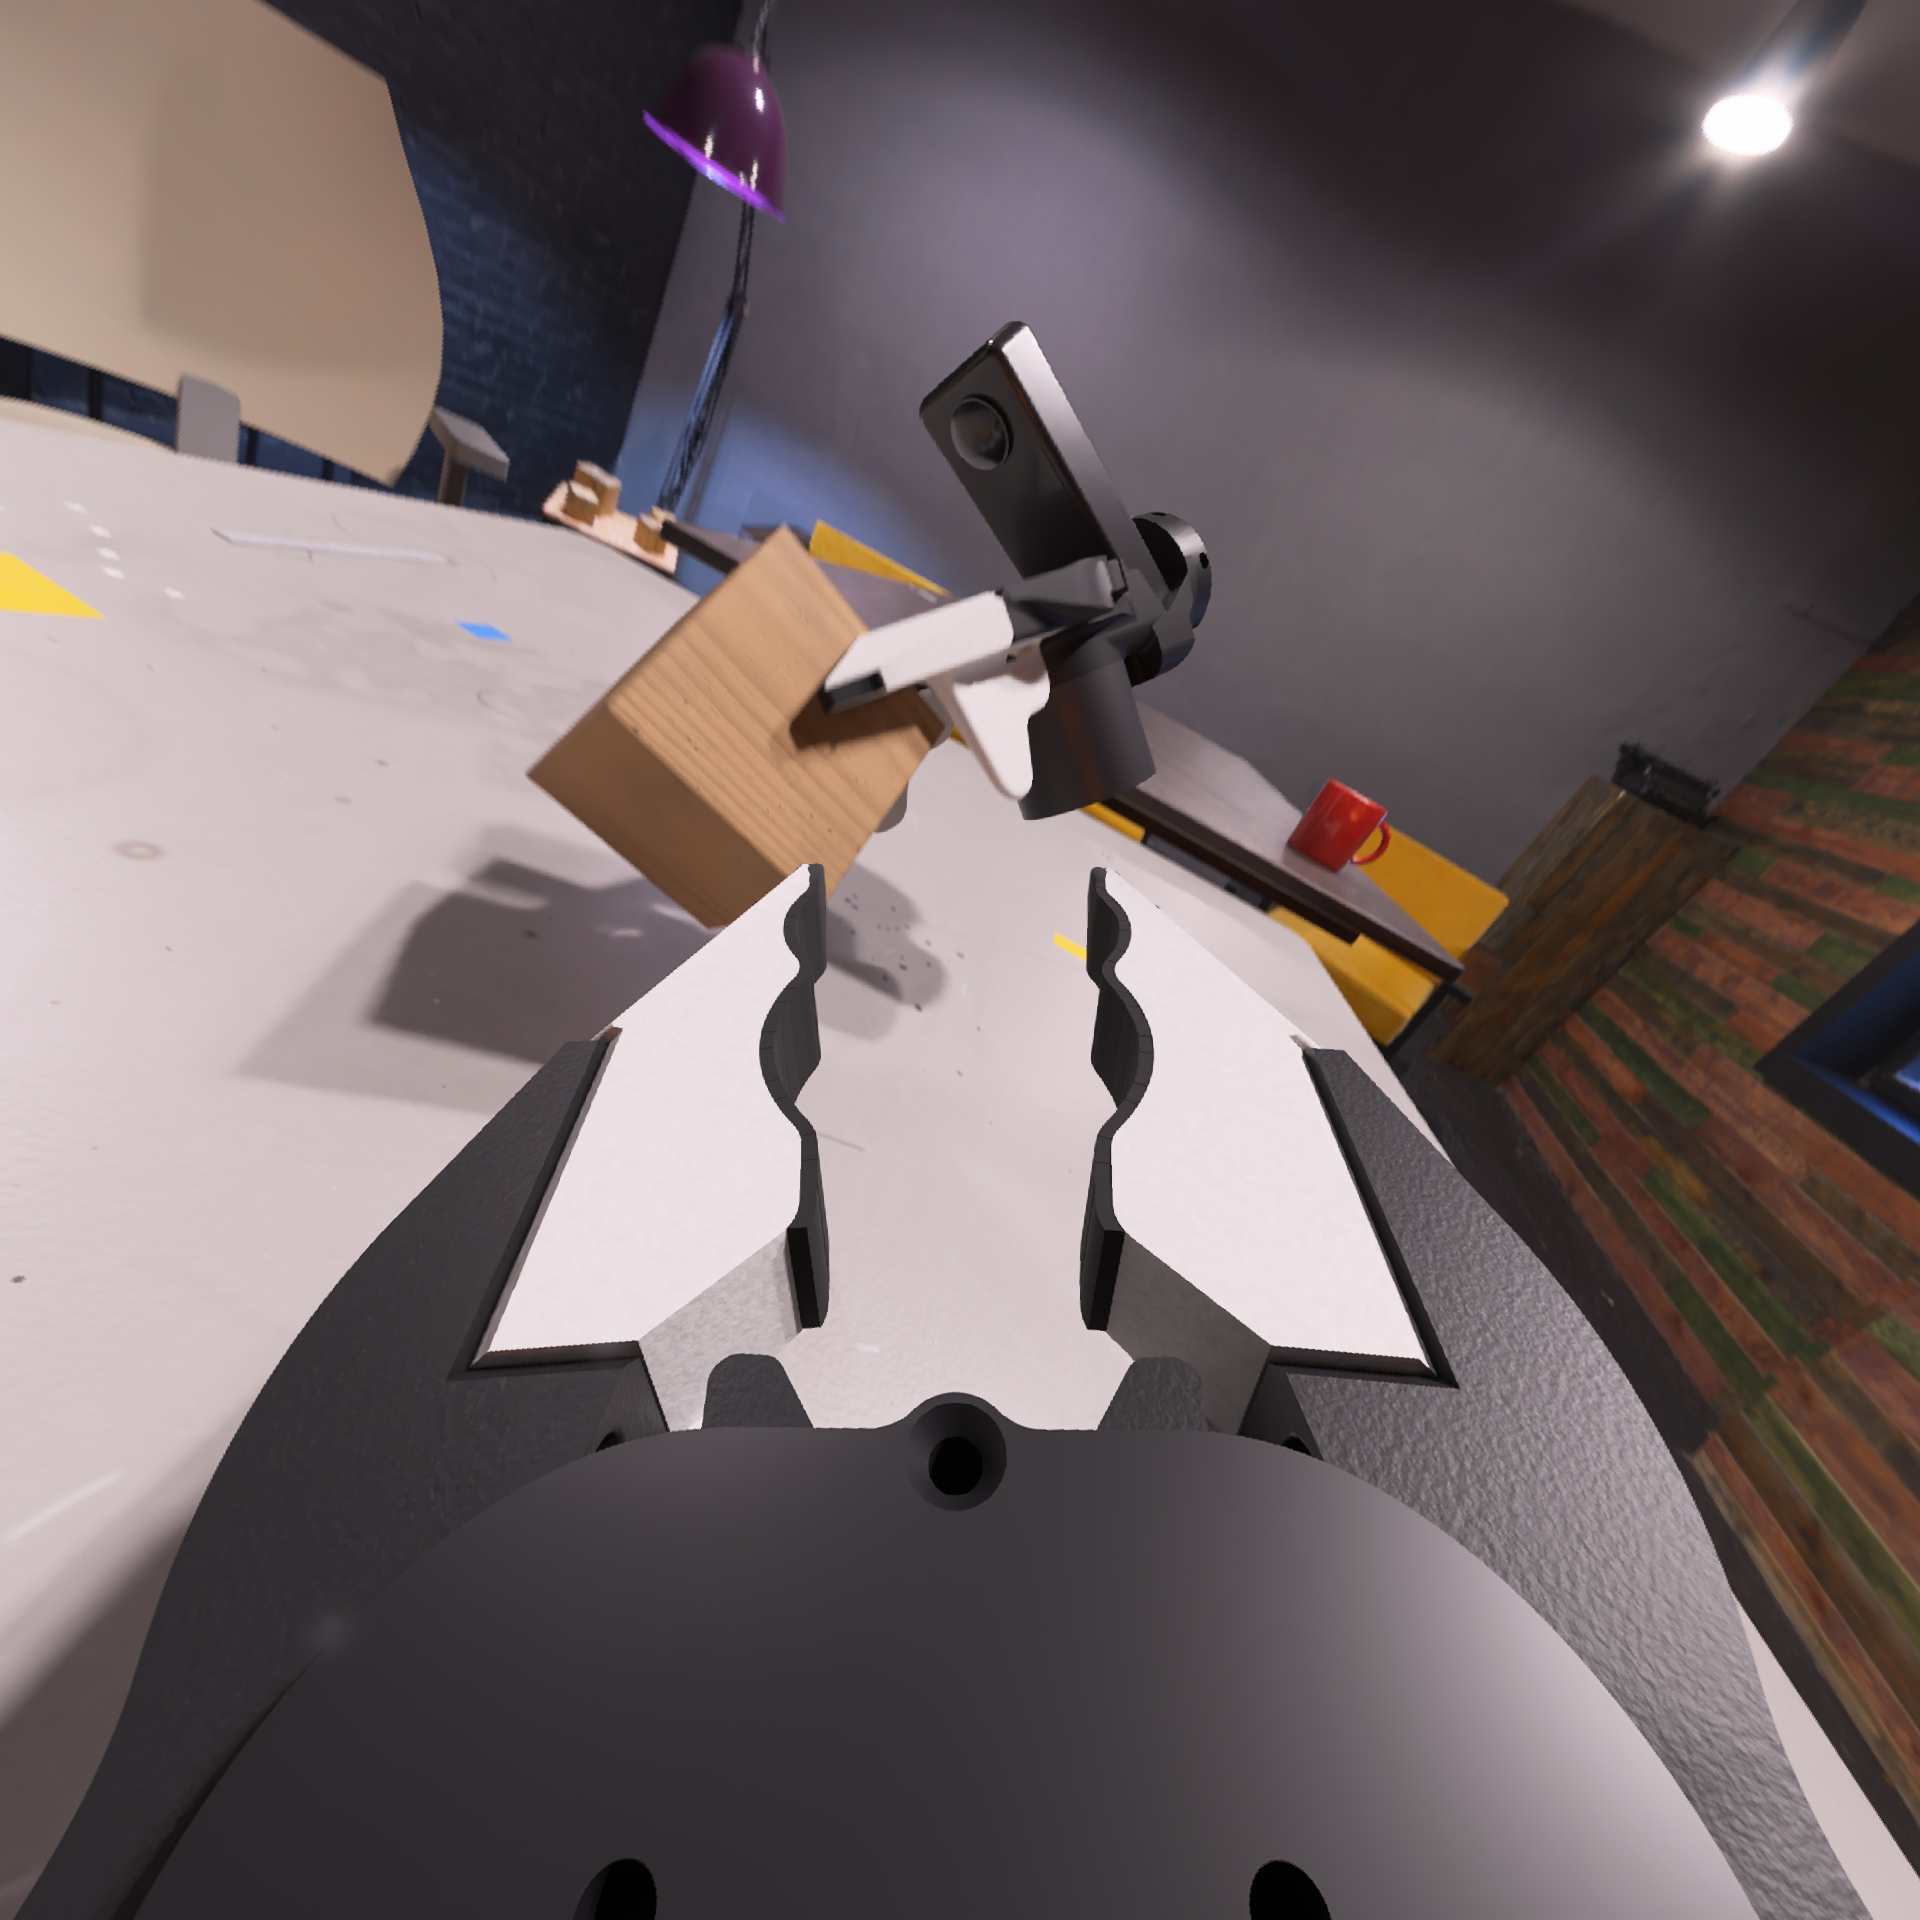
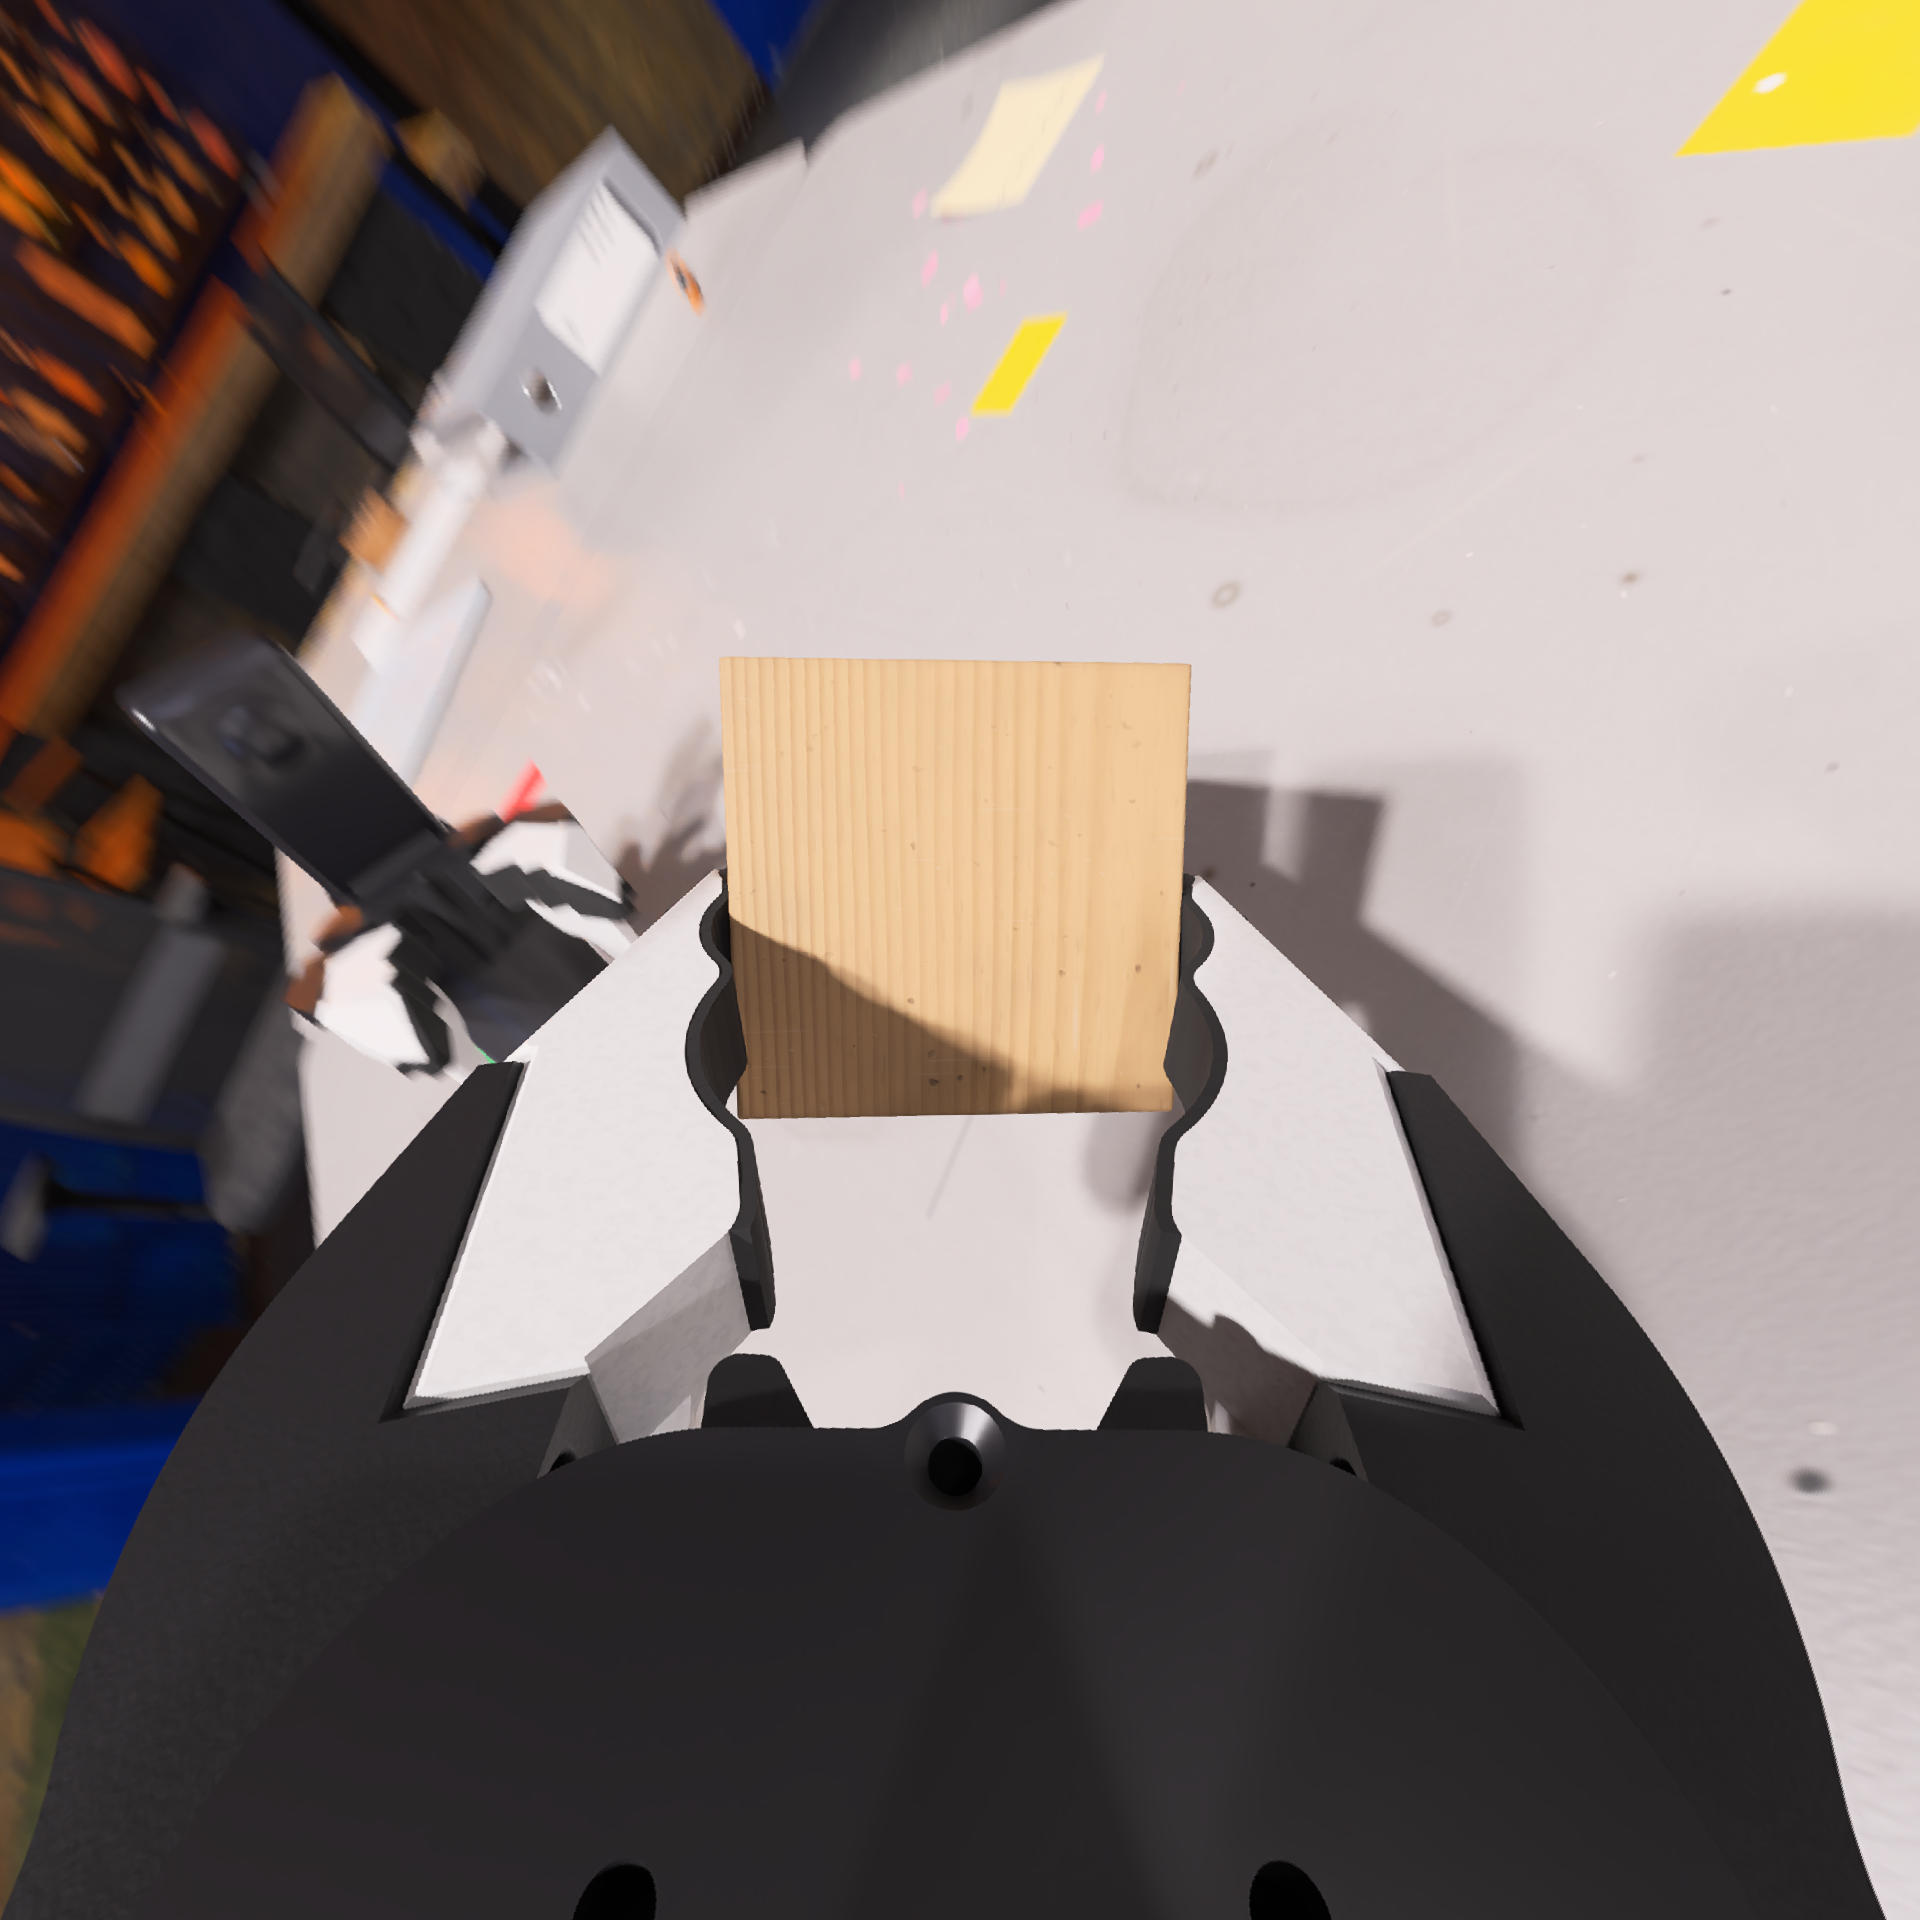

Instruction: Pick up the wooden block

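The wooden block, a light cube with fine grain, sits between the fingers of my right gripper, which is shut on its two sides. In the left wrist view the block hangs tilted above the white table and casts a shadow on it, with the right gripper clamped on it from the right. My left gripper is open and empty, low over the table just in front of the block. It shows blurred at the left of the right wrist view.
A red mug stands on a dark side table beyond the table's right edge. Small wooden pieces lie at the far edge. A purple lamp hangs above. A grey box and yellow patches lie on the table.
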Robot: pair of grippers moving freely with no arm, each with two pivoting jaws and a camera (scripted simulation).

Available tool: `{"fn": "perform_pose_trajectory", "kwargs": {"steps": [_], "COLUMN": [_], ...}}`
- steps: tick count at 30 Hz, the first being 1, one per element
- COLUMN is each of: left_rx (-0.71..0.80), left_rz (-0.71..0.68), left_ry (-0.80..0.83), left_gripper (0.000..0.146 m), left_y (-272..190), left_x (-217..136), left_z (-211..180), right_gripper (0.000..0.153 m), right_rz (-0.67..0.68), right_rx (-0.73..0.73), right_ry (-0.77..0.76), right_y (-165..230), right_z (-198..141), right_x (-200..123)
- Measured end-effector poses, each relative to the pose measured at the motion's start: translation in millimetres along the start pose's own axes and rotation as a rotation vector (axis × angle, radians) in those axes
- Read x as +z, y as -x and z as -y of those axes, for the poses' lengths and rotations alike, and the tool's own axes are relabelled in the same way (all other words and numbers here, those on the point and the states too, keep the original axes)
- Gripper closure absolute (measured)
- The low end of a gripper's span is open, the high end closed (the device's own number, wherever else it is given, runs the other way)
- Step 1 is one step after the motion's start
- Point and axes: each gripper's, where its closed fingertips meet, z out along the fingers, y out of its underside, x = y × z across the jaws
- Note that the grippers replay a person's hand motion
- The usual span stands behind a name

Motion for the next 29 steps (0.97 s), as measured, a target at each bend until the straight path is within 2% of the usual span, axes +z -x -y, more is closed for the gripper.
{"fn": "perform_pose_trajectory", "kwargs": {"steps": [3,5,9,12,17,20,25,29], "left_rx": [0.023,0.090,0.260,0.304,0.225,0.153,0.038,-0.063], "left_rz": [0.018,0.041,0.120,0.178,0.255,0.272,0.205,0.134], "left_ry": [0.076,0.117,0.214,0.231,0.249,0.268,0.259,0.243], "left_gripper": [0.089,0.078,0.061,0.050,0.040,0.040,0.047,0.051], "left_y": [0,-2,-7,-5,11,21,21,17], "left_x": [9,17,39,54,66,68,71,74], "left_z": [-12,-18,-35,-40,-42,-43,-45,-46], "right_gripper": [0.070,0.070,0.070,0.070,0.070,0.070,0.070,0.070], "right_rz": [0.046,0.057,0.000,-0.002,-0.053,-0.067,0.000,0.043], "right_rx": [0.144,0.222,0.269,0.356,0.435,0.445,0.466,0.427], "right_ry": [-0.151,-0.230,-0.309,-0.385,-0.463,-0.432,-0.348,-0.249], "right_y": [-6,-9,-16,-19,-24,-23,-16,-7], "right_z": [4,1,-10,-13,-16,-25,-43,-56], "right_x": [-7,-10,-10,-10,-16,-18,-28,-38]}}
